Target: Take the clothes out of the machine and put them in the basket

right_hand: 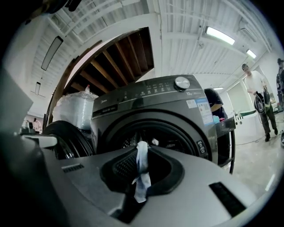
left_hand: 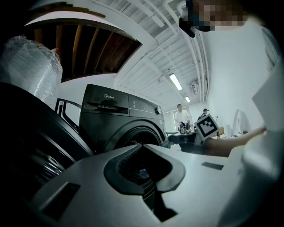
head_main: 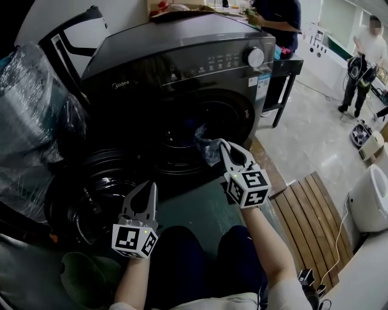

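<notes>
Okay, got the right gripper (head_main: 224, 145) clenched on a pale bluish cloth (head_main: 209, 151), pinched right at the tips. Shows up nicely in the right gripper view too: same cloth (right_hand: 142, 170) squeezed between the jaws, a thin strip of it dangling down through the gap behind them. Held about level, just in front of the washing machine (head_main: 182, 66), with the cloth at the lower right edge of the round drum opening (head_main: 179, 130).

Then the left gripper (head_main: 151, 185), lower and nearer the body, jaws pressed together with nothing in them. Hovers over the swung-open door (head_main: 91, 194), down at the machine's lower left. Same story from the left gripper view: tips meeting, empty hollow behind them, dark machine front straight ahead and the right gripper's marker cube off to the right.

Further out, can see a big bundle wrapped in clear plastic (head_main: 30, 109) along the machine's left side and a slatted wooden board (head_main: 309, 206) on the floor (head_main: 303, 139) off its right front corner. Also a couple of people standing well back: one person (head_main: 365, 60) at the far right, another person (head_main: 276, 18) just behind the machine's top.
</notes>
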The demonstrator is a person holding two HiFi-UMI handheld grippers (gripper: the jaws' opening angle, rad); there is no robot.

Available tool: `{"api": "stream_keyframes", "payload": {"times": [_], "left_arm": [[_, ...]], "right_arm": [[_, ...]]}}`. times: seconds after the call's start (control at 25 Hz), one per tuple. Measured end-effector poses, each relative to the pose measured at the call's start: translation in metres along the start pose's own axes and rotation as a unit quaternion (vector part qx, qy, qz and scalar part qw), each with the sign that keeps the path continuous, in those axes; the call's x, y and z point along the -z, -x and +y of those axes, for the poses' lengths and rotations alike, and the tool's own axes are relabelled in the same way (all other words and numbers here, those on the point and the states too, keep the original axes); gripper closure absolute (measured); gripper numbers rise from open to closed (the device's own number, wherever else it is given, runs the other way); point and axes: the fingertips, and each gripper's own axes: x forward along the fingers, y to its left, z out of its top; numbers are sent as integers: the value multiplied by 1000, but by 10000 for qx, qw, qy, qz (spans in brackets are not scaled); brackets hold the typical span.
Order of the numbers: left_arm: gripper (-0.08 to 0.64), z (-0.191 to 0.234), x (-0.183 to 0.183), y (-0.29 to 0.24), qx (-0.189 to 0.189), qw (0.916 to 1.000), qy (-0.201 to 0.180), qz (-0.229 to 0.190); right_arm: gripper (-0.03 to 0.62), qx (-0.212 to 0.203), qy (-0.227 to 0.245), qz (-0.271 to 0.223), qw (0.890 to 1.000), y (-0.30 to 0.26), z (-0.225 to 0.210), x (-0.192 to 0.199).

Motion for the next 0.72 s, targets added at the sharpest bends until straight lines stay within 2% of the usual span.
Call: {"api": "stream_keyframes", "payload": {"times": [0.4,0.72], "left_arm": [[540,3,-11,19,-130,9999,-25,-84],[540,2,-8,27,-135,9999,-7,-36]], "right_arm": [[561,-130,55,-404,9991,77,19,-25],[561,-113,-69,-453,9989,117,25,-14]]}}
